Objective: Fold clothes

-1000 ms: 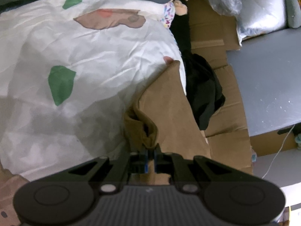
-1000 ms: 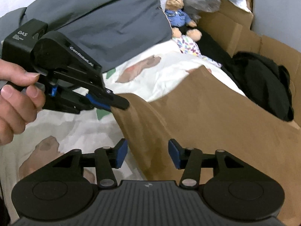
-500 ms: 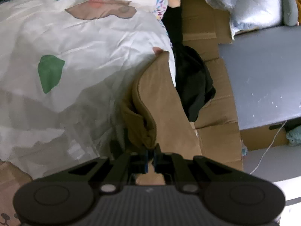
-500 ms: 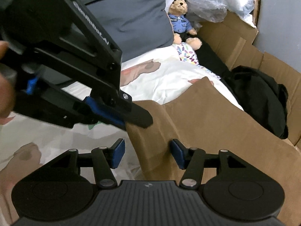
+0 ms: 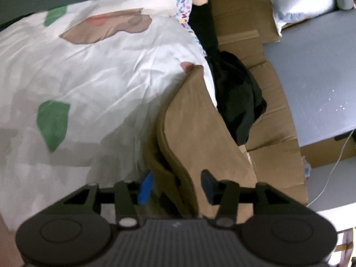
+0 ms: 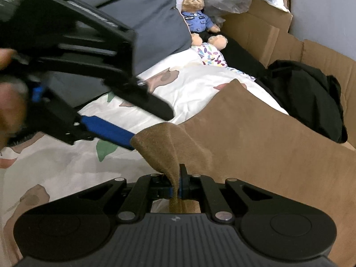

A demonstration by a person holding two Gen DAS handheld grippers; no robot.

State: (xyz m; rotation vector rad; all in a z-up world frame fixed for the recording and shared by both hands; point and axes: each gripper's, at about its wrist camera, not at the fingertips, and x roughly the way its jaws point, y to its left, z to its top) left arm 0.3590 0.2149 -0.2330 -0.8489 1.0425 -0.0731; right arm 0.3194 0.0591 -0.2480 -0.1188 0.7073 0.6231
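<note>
The left gripper (image 5: 175,187) has just spread its fingers off the brown garment (image 6: 255,138) on the bed while the right gripper (image 6: 176,184) has just clamped its near edge, handing over the fold.

Likely a home bedroom: a printed white duvet (image 5: 106,71), teddy bear (image 6: 198,20) and cardboard boxes (image 6: 289,44).

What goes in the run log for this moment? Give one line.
left tongs: just opened, brown cloth between, unpinched | right tongs: just closed on cloth edge | phase: handover
</note>
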